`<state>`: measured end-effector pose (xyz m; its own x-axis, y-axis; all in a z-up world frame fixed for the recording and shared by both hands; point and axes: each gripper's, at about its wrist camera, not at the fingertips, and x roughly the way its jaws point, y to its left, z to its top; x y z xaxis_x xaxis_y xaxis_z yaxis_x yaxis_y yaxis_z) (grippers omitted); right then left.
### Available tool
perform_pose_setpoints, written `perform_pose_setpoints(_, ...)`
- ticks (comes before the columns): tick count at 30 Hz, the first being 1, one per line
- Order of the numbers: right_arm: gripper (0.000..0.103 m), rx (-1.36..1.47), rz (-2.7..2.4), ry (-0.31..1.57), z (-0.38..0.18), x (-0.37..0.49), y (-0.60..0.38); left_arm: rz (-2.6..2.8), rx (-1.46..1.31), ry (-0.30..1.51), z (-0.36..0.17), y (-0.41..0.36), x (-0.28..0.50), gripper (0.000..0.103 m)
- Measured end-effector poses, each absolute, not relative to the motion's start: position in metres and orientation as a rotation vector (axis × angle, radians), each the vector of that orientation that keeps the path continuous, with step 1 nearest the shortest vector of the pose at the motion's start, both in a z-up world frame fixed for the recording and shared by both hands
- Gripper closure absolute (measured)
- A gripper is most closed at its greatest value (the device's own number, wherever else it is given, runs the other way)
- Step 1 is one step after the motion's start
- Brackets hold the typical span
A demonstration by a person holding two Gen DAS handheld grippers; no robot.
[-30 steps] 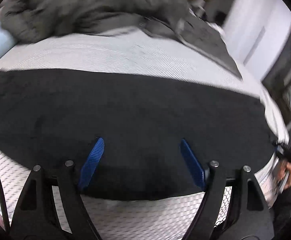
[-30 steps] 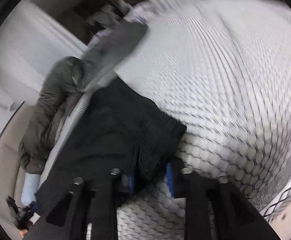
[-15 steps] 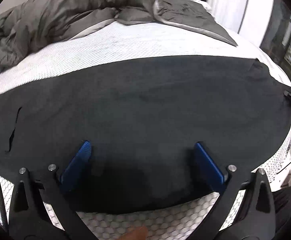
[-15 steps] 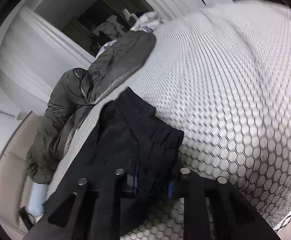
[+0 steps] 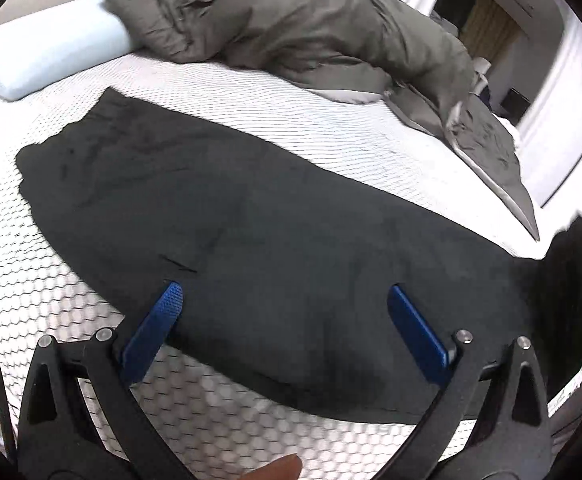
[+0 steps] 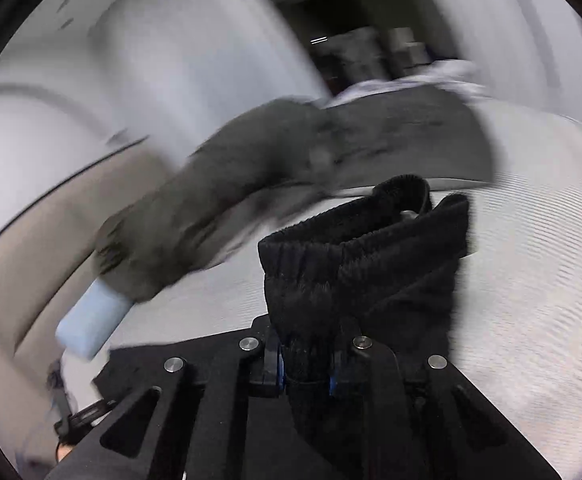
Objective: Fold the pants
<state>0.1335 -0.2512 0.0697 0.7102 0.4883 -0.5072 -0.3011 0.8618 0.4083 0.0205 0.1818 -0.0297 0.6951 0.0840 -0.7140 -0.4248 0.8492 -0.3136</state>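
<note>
Honeycomb-knit mattress [image 5: 31,288] under flat, fuzzy black pants [image 5: 275,264]

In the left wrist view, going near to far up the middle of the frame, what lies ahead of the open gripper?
left gripper → black pants → white mattress → grey duvet

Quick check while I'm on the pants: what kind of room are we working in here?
Most likely a bedroom. The black pants lie on a bare mattress with a honeycomb quilted cover, a pale blue pillow sits at one end, and a rumpled grey duvet is bunched along the far side.
</note>
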Motion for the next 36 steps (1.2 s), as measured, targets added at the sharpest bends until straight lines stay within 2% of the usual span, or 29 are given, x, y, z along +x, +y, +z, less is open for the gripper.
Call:
perform_pose_setpoints(5,0.089,0.068,0.795,0.732,0.057,0.135,-0.091,0.325,-0.483,0.764,-0.034,0.198,0.016,0.001)
perform_pose_setpoints(7,0.073,-0.048,0.926,0.826,0.031,0.124,-0.041,0.319,-0.486,0.769,-0.035,0.203,0.016,0.001)
perform_pose_setpoints(10,0.068,-0.201,1.056,0.954,-0.009,0.104,-0.004,0.319,-0.469,0.764,-0.034,0.199,0.019,0.001)
perform_pose_setpoints(11,0.066,-0.231,1.068,0.936,-0.013,0.094,-0.008,0.307,-0.468,0.757,-0.032,0.197,0.018,0.001)
perform_pose_setpoints(13,0.043,-0.199,1.057,0.900,-0.009,0.090,-0.034,0.258,-0.474,0.743,-0.028,0.190,0.021,0.001)
perform_pose_setpoints(14,0.040,-0.170,1.043,0.887,-0.004,0.091,-0.047,0.228,-0.471,0.743,-0.027,0.184,0.024,0.001)
perform_pose_setpoints(17,0.037,-0.111,0.891,0.838,0.010,0.099,-0.091,0.127,-0.412,0.767,-0.024,0.156,0.037,0.001)
perform_pose_setpoints(20,0.035,-0.091,0.735,0.872,0.000,0.108,-0.123,0.026,-0.244,0.827,-0.029,0.114,0.052,0.001)
perform_pose_setpoints(22,0.035,-0.141,0.644,0.911,-0.013,0.111,-0.133,0.085,-0.055,0.875,-0.042,0.089,0.058,0.001)
perform_pose_setpoints(24,0.035,-0.247,0.554,0.922,-0.024,0.106,-0.141,0.114,0.017,0.911,-0.053,0.078,0.061,0.001)
perform_pose_setpoints(27,0.033,-0.312,0.521,0.931,-0.033,0.096,-0.164,0.104,-0.021,0.906,-0.051,0.081,0.059,0.001)
perform_pose_setpoints(28,0.028,-0.293,0.526,0.944,-0.033,0.092,-0.176,0.095,-0.041,0.901,-0.048,0.083,0.058,0.001)
perform_pose_setpoints(30,0.024,-0.252,0.533,0.987,-0.038,0.087,-0.204,0.075,-0.104,0.872,-0.041,0.091,0.052,0.001)
perform_pose_setpoints(36,0.024,-0.211,0.550,1.037,-0.046,0.071,-0.242,0.111,-0.165,0.874,-0.038,0.097,0.058,0.001)
